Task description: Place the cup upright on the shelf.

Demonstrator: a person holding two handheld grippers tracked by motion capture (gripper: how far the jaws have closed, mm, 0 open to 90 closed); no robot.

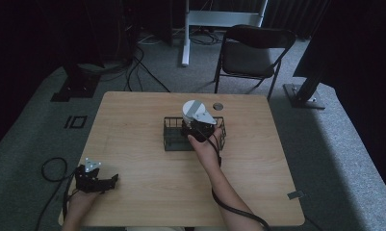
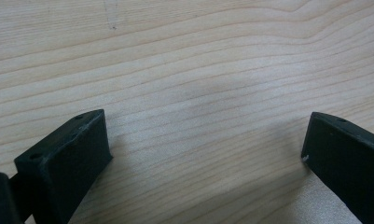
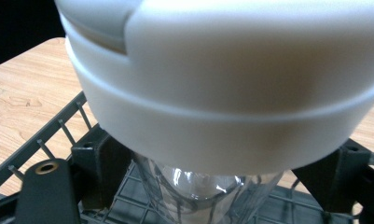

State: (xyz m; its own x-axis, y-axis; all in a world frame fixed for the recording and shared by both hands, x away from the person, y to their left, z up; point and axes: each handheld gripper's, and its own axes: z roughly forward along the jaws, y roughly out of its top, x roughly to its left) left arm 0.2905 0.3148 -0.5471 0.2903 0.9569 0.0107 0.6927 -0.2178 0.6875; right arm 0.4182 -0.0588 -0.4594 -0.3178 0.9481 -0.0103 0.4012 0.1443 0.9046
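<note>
Both jaws of the right gripper (image 3: 212, 186) flank the clear bottle (image 3: 208, 191) (seemingly gripping).

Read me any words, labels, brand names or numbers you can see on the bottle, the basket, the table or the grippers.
None: no readable text in any view.
The bottle's white lid and clear body are plain.
The wire basket and wooden table bear no print.
The right hand-held gripper and left hand-held gripper show no markings.
The small round disc on the table is too small to tell.
</note>
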